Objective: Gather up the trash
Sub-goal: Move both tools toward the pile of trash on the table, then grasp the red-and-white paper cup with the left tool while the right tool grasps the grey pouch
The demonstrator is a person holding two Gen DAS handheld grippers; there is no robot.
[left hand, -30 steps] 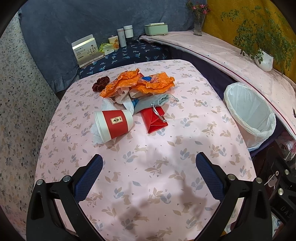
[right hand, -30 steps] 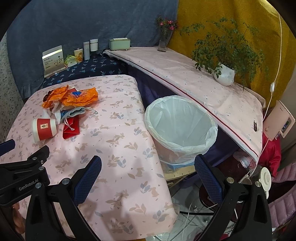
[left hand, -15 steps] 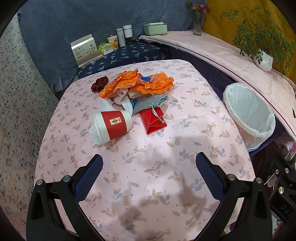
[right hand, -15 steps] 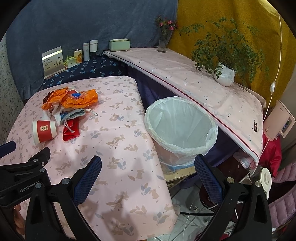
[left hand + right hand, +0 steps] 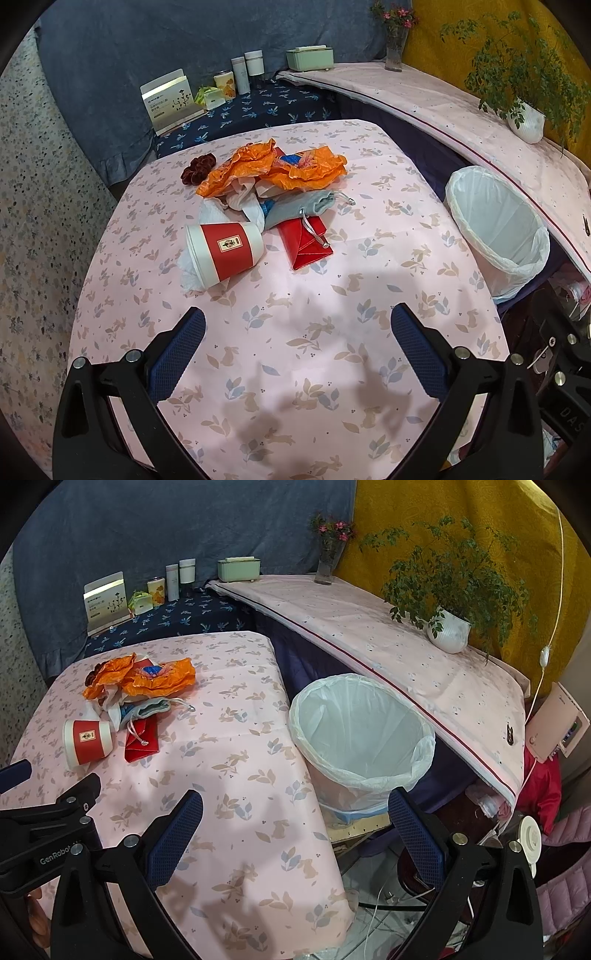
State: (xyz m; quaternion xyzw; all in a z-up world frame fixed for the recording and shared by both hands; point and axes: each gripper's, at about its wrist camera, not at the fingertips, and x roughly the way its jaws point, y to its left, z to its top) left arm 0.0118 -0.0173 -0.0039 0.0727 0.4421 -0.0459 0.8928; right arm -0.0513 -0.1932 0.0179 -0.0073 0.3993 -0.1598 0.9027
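A pile of litter lies on the pink floral table (image 5: 295, 369): a red-and-white paper cup (image 5: 225, 251) on its side, white tissue (image 5: 192, 273) under it, a red packet (image 5: 304, 240), a grey drawstring pouch (image 5: 303, 206), orange wrappers (image 5: 273, 170) and a dark red scrunchie (image 5: 197, 170). A white-lined bin (image 5: 498, 229) stands right of the table. My left gripper (image 5: 297, 332) is open and empty, near the table's front. My right gripper (image 5: 295, 819) is open and empty, over the table's right edge beside the bin (image 5: 362, 738). The cup (image 5: 86, 740) and wrappers (image 5: 147, 677) also show in the right view.
A dark blue shelf behind the table holds a card box (image 5: 168, 99), jars (image 5: 245, 72) and a green box (image 5: 310, 58). A pink-covered ledge (image 5: 369, 638) runs along the right with a potted plant (image 5: 448, 629) and a flower vase (image 5: 327, 563).
Both grippers have drifted slightly; the table objects look a little farther off. Nothing was grasped or moved.
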